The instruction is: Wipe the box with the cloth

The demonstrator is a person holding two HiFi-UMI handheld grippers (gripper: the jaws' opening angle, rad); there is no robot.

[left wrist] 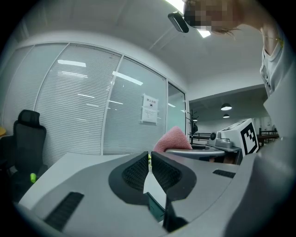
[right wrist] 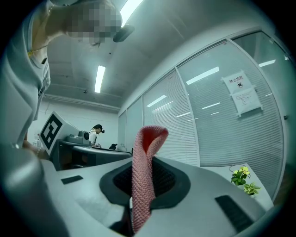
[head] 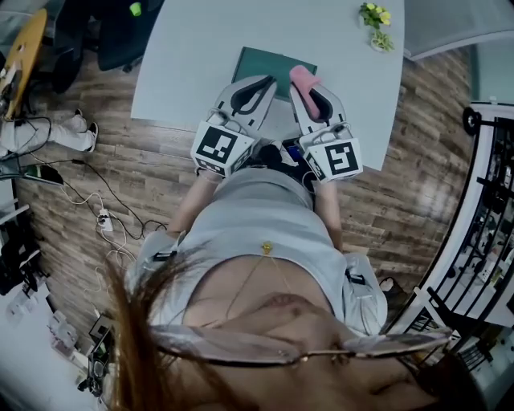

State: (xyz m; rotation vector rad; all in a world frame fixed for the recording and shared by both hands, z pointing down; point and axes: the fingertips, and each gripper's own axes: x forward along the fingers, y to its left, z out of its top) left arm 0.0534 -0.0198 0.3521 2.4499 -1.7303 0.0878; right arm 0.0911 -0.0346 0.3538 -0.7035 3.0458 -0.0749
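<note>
A flat dark green box (head: 273,66) lies on the pale table (head: 201,48) near its front edge. My left gripper (head: 267,79) is shut with nothing between its jaws, its tips at the box's near left side. In the left gripper view (left wrist: 150,159) a corner of the box (left wrist: 155,208) shows below the closed jaws. My right gripper (head: 302,83) is shut on a pink knitted cloth (head: 303,77), which sticks out past the tips over the box's near right corner. The right gripper view shows the cloth (right wrist: 143,176) folded and standing upright between the jaws.
A small potted plant (head: 376,24) stands at the table's far right, also in the right gripper view as a plant (right wrist: 244,180). A dark office chair (head: 120,32) is beyond the table's left side. Cables and a power strip (head: 104,221) lie on the wood floor. Glass partitions with blinds stand behind.
</note>
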